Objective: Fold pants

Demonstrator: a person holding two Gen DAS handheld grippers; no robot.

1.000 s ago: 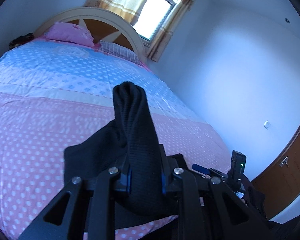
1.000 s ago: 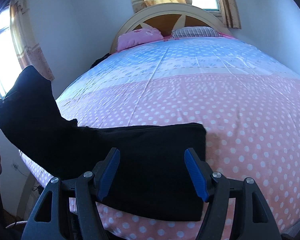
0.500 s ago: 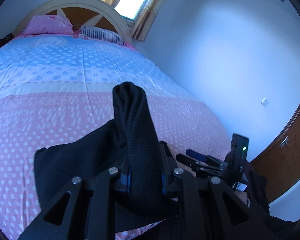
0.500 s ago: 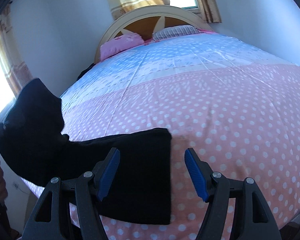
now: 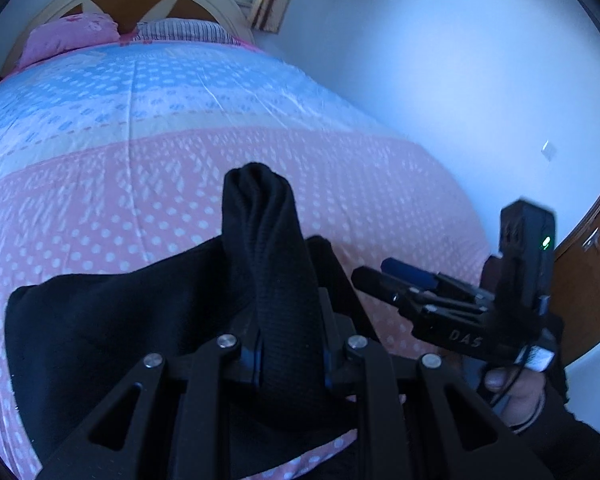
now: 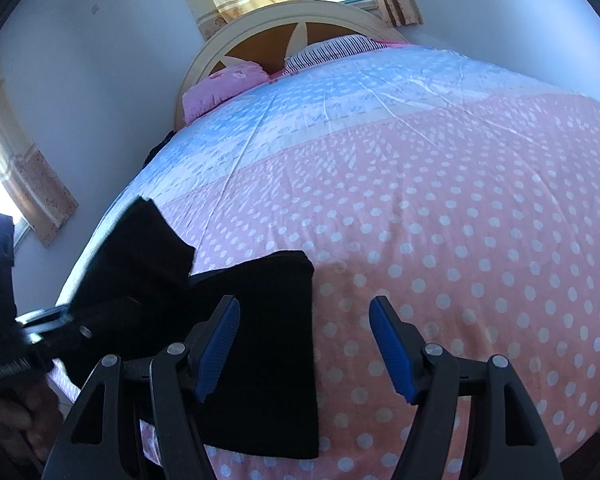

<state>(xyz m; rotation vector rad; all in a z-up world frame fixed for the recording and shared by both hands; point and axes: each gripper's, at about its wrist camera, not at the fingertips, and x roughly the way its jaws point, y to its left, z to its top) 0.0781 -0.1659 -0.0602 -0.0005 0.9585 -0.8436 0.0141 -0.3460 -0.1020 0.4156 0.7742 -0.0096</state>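
Note:
Black pants [image 5: 100, 320] lie partly folded on the near end of the bed. My left gripper [image 5: 290, 354] is shut on a bunched end of the pants [image 5: 268, 248], which stands up between its fingers. In the right wrist view that lifted end [image 6: 140, 248] rises at the left, beside the flat folded part [image 6: 268, 352]. My right gripper [image 6: 304, 348] is open with blue pads, its left finger over the flat fabric and its right finger over the bedspread. It shows too in the left wrist view as the right gripper [image 5: 384, 276], off to the right of the pants.
The bed [image 6: 440, 220] has a pink dotted and blue bedspread. A pink pillow [image 6: 224, 88] and a striped pillow [image 6: 332, 50] lie by the cream headboard [image 6: 300, 20]. White walls, curtained windows, and a wooden door [image 5: 592, 276] at right. A person's hand [image 5: 516, 392] holds the right gripper.
My left gripper has carried the bunched pants end to the right, toward the right gripper. The right gripper has shifted right, so the flat fabric sits under its left finger only.

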